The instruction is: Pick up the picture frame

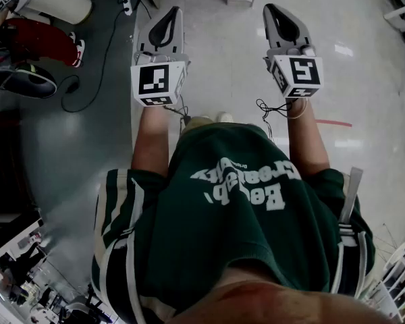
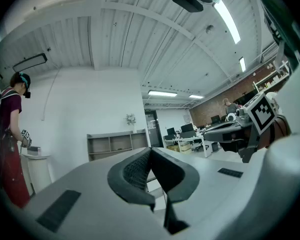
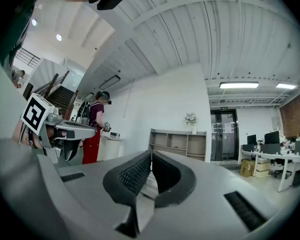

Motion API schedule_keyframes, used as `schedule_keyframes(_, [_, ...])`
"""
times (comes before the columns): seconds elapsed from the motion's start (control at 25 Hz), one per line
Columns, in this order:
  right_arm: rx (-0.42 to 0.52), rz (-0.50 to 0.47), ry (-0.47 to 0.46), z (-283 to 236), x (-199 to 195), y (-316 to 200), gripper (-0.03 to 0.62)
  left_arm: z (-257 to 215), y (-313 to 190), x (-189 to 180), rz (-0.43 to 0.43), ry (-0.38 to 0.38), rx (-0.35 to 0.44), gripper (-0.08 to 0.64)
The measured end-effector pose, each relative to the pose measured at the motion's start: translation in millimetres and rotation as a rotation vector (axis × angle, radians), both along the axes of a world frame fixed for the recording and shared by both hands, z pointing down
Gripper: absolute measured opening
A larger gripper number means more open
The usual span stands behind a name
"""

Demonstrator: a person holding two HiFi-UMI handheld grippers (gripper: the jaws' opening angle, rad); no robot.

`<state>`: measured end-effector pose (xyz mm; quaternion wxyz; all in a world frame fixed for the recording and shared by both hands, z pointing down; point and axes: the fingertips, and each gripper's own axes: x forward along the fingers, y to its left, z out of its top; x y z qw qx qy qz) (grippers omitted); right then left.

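Search is coming first here: the picture frame is showing in no view, not on the floor (image 1: 223, 66) and, it seems, not on the far shelf (image 3: 182, 143). The left tool (image 2: 150, 156) and the right tool (image 3: 151, 156) are both pointing level, jaws pressed together and pinching nothing. In my judgement the person (image 1: 243, 201) is needing to find the frame, then spread one tool before approaching its edge.

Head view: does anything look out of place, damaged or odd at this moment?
Nothing spilled or damaged. The one oddity: no picture frame shows in any view. The grey left gripper and grey right gripper are both shut on nothing, held level over the pale glossy floor.
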<state>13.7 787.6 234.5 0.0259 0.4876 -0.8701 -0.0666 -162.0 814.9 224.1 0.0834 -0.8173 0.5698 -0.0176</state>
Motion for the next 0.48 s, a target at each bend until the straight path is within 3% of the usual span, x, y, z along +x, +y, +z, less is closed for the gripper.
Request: schedule_keyframes(0.48, [0.000, -0.024, -0.044, -3.4, 6.1, -4.6, 0.038, 1.0, -7.6, 1.5, -0.019, -0.006, -0.018, 0.017])
